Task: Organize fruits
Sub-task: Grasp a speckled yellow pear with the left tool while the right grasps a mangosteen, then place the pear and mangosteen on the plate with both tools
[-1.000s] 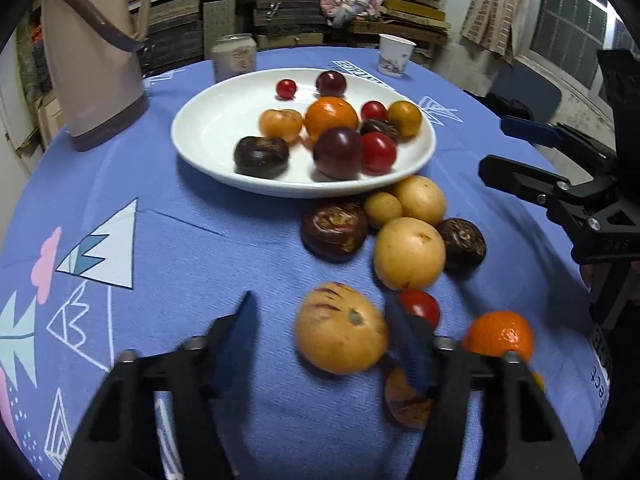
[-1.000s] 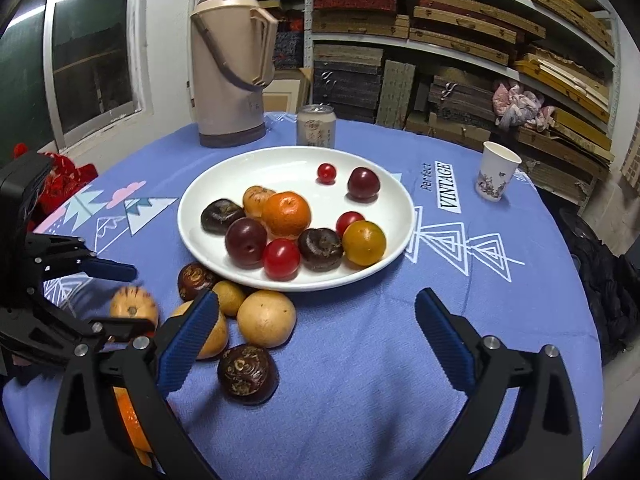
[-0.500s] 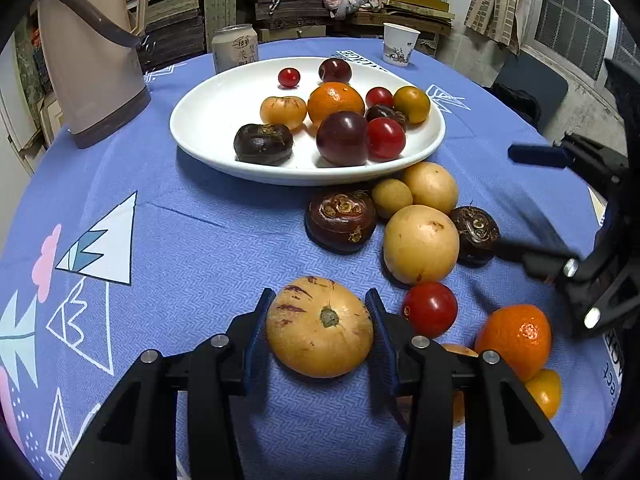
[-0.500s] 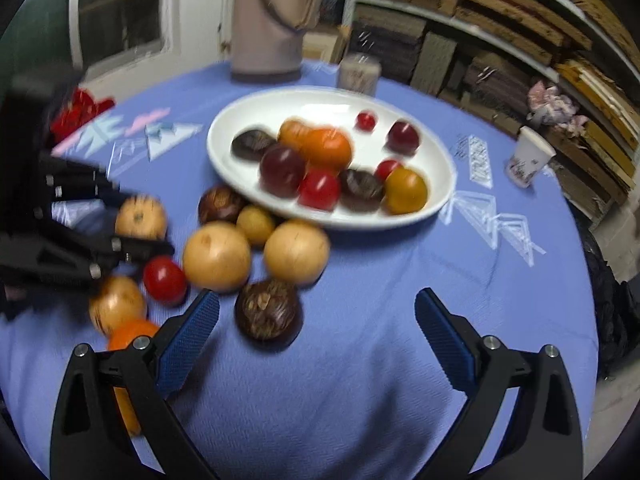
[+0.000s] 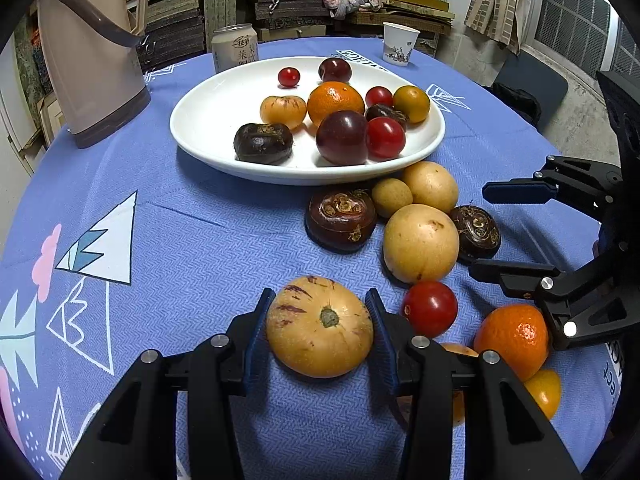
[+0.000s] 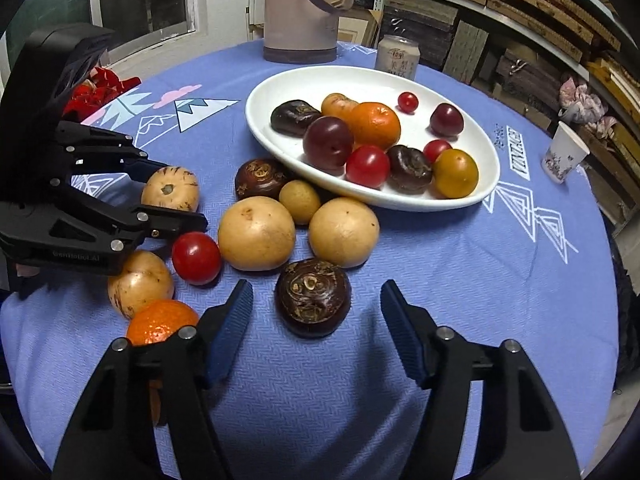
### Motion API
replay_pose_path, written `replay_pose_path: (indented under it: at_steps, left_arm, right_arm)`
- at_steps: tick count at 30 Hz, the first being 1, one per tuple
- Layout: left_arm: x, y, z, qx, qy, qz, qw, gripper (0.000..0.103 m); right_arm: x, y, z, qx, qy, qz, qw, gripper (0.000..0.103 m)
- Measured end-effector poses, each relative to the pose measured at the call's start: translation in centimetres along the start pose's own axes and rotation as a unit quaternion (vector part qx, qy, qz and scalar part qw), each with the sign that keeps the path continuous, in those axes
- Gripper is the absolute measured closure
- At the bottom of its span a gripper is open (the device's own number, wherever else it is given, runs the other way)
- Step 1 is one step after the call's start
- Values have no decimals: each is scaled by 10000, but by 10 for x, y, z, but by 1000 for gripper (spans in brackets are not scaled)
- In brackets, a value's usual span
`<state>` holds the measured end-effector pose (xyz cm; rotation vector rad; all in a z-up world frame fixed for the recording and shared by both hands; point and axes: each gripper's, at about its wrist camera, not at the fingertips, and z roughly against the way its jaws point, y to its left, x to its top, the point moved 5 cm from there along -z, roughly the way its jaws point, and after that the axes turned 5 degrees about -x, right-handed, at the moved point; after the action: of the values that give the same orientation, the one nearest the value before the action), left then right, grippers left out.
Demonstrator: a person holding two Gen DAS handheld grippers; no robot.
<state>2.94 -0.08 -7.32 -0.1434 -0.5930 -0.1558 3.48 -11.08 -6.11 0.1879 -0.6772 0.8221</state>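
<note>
My left gripper is shut on a yellow, purple-streaked round fruit that rests on the blue cloth; both blue pads press its sides. The same fruit shows between the left gripper's fingers in the right wrist view. My right gripper straddles a dark brown ridged fruit. Its jaws are closing, with a gap still on each side of that fruit. A white plate behind holds several fruits: plums, tomatoes, an orange.
Loose fruits lie in front of the plate: two big yellow ones, a small yellow one, a red tomato, an orange, another brown one. A beige jug, a can and a paper cup stand behind the plate.
The left jaws have closed onto the streaked yellow fruit. The right gripper has sunk and swung toward the dark brown fruit, and its jaws have narrowed around it.
</note>
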Motion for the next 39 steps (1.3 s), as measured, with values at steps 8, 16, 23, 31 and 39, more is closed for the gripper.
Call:
replay_pose_path:
  at_steps: [8, 16, 23, 31, 39]
  left_arm:
    - [-1, 0, 0, 1, 5, -11, 10000, 57]
    - [-1, 0, 0, 13, 6, -16, 10000, 57]
    - [-2, -1, 0, 13, 7, -14, 10000, 57]
    - [-2, -2, 0, 38, 9, -20, 10000, 57]
    - [-2, -1, 1, 12, 7, -5, 10000, 57]
  right_arm:
    - [-5, -15, 9, -86, -21, -87, 9999, 39]
    - [-11, -1, -4, 11, 110, 106, 9999, 35]
    - [-6, 2, -4, 64, -33, 142, 9999, 51]
    - [-3, 1, -3, 224, -47, 101, 9997, 62]
    - [-3, -5, 1, 193, -84, 75, 9998, 62]
